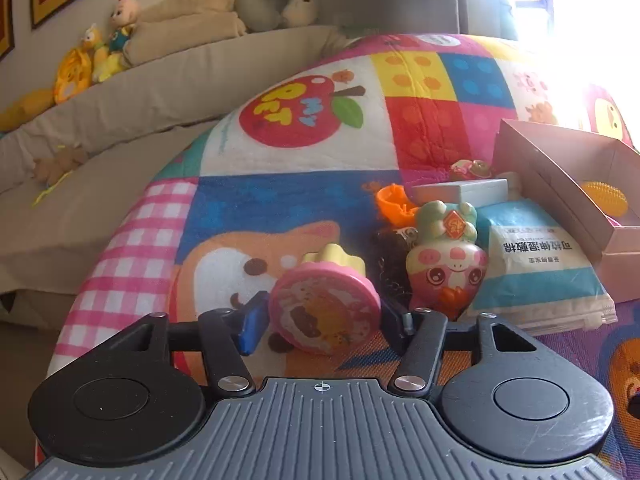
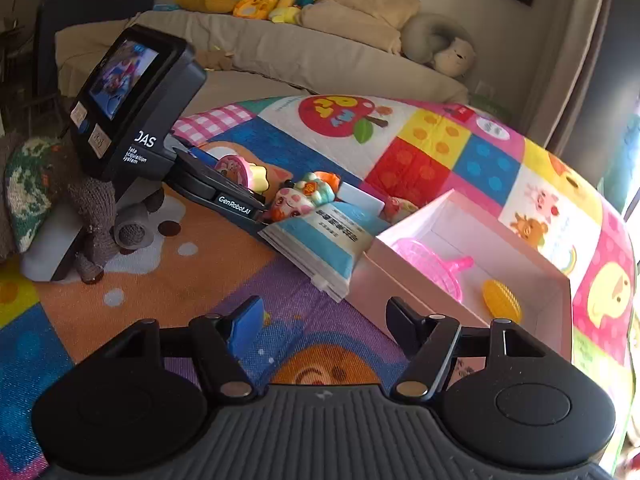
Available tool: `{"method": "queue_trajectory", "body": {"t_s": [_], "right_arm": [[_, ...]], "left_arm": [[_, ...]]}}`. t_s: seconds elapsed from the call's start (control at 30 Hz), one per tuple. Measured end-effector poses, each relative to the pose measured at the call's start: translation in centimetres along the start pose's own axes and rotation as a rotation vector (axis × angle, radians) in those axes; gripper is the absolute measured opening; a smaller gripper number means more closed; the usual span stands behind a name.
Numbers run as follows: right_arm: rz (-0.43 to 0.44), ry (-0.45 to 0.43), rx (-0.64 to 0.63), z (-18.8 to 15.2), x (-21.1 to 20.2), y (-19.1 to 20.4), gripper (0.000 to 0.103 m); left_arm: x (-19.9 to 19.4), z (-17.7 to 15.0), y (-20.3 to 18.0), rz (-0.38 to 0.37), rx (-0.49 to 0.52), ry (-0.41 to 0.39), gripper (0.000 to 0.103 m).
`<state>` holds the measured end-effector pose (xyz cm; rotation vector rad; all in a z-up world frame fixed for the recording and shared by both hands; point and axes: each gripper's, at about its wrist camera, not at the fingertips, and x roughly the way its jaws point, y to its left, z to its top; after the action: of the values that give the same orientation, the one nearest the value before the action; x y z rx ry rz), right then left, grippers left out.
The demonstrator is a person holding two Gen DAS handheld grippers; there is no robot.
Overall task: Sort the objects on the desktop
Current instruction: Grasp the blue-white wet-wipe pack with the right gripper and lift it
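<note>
left tongs (image 1: 324,316) clamping round pink plastic toy (image 1: 325,307); right tongs (image 2: 324,322) hanging apart, empty, beside pink cardboard box (image 2: 404,280); quilted patchwork mat (image 1: 280,196) lying underneath.

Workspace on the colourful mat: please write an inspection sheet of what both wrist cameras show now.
Surface: patterned play mat, lying flat.
Job's things: pink round toy between the left gripper's pads; pig squishy, blue-white packet, orange toy and small white box beside it.
Box: pink cardboard box holds a pink strainer and a yellow spiky ball.
Clutter: dark curly item, unclear.
Grippers: left gripper closed on the pink round toy; right gripper open, empty.
Cables: nothing seen.
Surroundings: beige sofa with plush toys.
</note>
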<state>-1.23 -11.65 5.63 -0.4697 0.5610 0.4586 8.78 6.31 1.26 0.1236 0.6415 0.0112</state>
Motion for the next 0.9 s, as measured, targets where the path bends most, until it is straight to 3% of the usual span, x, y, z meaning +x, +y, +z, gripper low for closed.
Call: {"method": "queue_trajectory", "body": {"t_s": [0.23, 0.43, 0.7, 0.9], "right_arm": [[-0.143, -0.014, -0.284, 0.5, 5.0, 3.8, 0.068], [-0.169, -0.018, -0.462, 0.0, 7.1, 5.4, 0.065], [-0.156, 0.005, -0.442, 1.2, 7.2, 5.8, 0.010], [-0.049, 0.014, -0.320, 1.1, 3.7, 5.0, 0.007]], "left_arm": [[-4.1, -2.8, 0.9, -0.047, 0.053, 0.047, 0.062], [-6.9, -5.2, 2.0, -0.069, 0.041, 0.071, 0.063], [-7.2, -5.6, 2.4, -0.089, -0.020, 0.091, 0.077], [-7.9, -5.3, 2.4, -0.079, -0.038, 0.090, 0.087]]}}
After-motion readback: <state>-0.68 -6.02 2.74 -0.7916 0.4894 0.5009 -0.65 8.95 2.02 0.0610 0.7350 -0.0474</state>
